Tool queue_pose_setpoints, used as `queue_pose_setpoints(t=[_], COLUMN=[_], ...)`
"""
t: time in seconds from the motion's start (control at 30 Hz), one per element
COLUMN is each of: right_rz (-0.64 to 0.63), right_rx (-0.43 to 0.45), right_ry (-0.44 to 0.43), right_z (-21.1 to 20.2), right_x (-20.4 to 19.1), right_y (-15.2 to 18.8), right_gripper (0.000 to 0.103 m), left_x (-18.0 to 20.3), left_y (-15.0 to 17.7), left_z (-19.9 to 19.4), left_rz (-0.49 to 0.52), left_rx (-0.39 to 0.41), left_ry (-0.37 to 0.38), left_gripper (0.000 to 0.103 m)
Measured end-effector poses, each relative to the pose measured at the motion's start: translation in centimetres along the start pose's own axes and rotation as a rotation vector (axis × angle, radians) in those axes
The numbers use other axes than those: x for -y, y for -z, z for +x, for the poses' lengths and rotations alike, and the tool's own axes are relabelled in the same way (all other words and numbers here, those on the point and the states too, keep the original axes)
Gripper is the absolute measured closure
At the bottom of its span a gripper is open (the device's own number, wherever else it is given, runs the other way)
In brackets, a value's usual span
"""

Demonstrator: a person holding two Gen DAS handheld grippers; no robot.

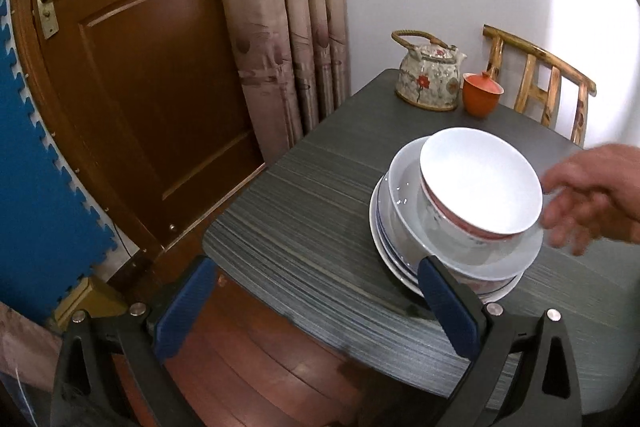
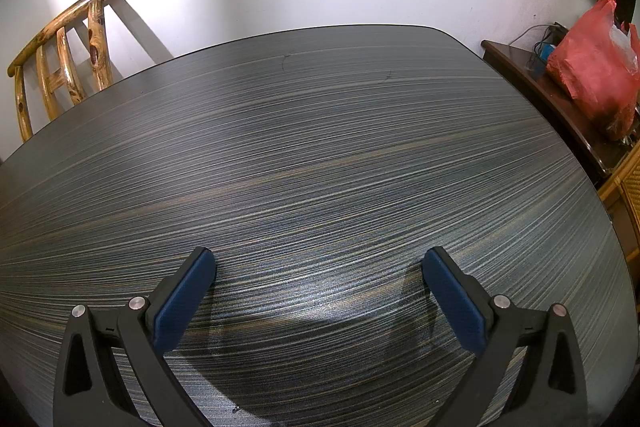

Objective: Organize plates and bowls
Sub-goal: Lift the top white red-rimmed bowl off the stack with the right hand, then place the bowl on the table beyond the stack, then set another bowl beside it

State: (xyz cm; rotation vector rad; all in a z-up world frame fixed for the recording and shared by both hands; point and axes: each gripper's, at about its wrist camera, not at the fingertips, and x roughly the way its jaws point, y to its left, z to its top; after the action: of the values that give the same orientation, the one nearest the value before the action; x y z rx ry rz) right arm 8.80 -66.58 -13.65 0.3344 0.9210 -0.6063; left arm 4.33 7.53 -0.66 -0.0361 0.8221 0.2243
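A stack of white plates [image 1: 400,259] sits on the dark striped table [image 1: 304,219] in the left wrist view. A wide white dish [image 1: 404,183] lies on the plates, and a white bowl with a red rim band [image 1: 480,179] rests tilted inside it. A bare hand [image 1: 592,199] reaches toward the bowl from the right. My left gripper [image 1: 316,265] is open and empty, hovering at the table's near edge, its right pad just in front of the stack. My right gripper [image 2: 318,259] is open and empty, low over bare tabletop [image 2: 320,147].
A floral teapot [image 1: 430,77] and an orange lidded cup [image 1: 482,95] stand at the table's far corner. A wooden chair [image 1: 544,79] stands behind the table, also in the right wrist view [image 2: 64,47]. A door and curtain are left. A red bag [image 2: 596,67] lies on a side cabinet.
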Motion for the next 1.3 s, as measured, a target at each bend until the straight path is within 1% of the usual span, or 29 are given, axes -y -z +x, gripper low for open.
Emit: queue_pose_setpoints(t=[0.07, 0.27, 0.43, 0.63, 0.8, 1.0, 1.3], right_rz=[0.000, -0.001, 0.000, -0.001, 0.000, 0.000, -0.001], right_rx=[0.000, 0.000, 0.000, 0.000, -0.001, 0.000, 0.000], right_ry=[0.000, -0.001, -0.001, -0.002, -0.001, -0.002, -0.002], right_z=[0.0, 0.0, 0.1, 0.1, 0.2, 0.1, 0.1], right_x=[0.0, 0.0, 0.0, 0.0, -0.1, 0.0, 0.0], right_y=[0.0, 0.0, 0.0, 0.0, 0.0, 0.0, 0.0], right_gripper=[0.000, 0.000, 0.000, 0.000, 0.000, 0.000, 0.000], left_x=[0.1, 0.2, 0.7, 0.3, 0.7, 1.1, 1.3], left_y=[-0.1, -0.2, -0.2, -0.4, -0.3, -0.2, -0.4], left_z=[-0.1, -0.2, -0.1, -0.4, -0.7, -1.3, -1.5], left_rz=[0.007, 0.009, 0.035, 0.004, 0.014, 0.027, 0.018], left_rx=[0.005, 0.007, 0.003, 0.010, 0.018, 0.049, 0.076], left_ry=[-0.008, 0.001, 0.007, 0.014, 0.006, -0.005, 0.003], left_gripper=[0.000, 0.000, 0.000, 0.000, 0.000, 0.000, 0.000])
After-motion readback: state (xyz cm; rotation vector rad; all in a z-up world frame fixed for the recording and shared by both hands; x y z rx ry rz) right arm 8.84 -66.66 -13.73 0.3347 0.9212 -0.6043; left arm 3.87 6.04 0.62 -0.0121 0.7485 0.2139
